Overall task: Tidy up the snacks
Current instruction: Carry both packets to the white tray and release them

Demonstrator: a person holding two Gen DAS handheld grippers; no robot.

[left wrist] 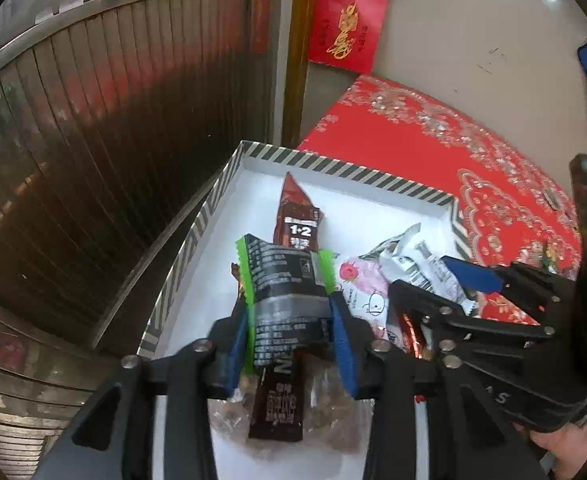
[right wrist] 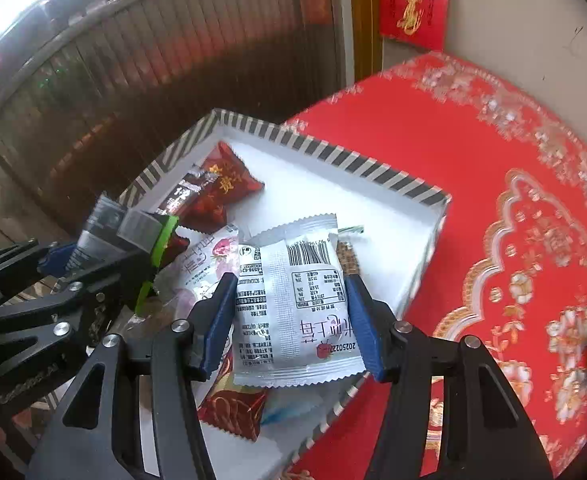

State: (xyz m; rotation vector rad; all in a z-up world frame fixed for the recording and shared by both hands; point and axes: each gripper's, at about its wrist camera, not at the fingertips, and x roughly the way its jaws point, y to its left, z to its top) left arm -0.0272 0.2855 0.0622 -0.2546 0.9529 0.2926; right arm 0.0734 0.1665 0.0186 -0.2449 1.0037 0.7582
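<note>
Fingers of left gripper (left wrist: 291, 320) bracket black packet (left wrist: 283, 288), contact unclear; right gripper (right wrist: 291, 320) pinches white packet (right wrist: 293, 300). Both over striped box (left wrist: 333, 168), several snacks inside; release pending.

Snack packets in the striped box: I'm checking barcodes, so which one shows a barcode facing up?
The white plastic packet between the right gripper fingers; its printed back faces up, unlike the red and pink packets around it.
</note>
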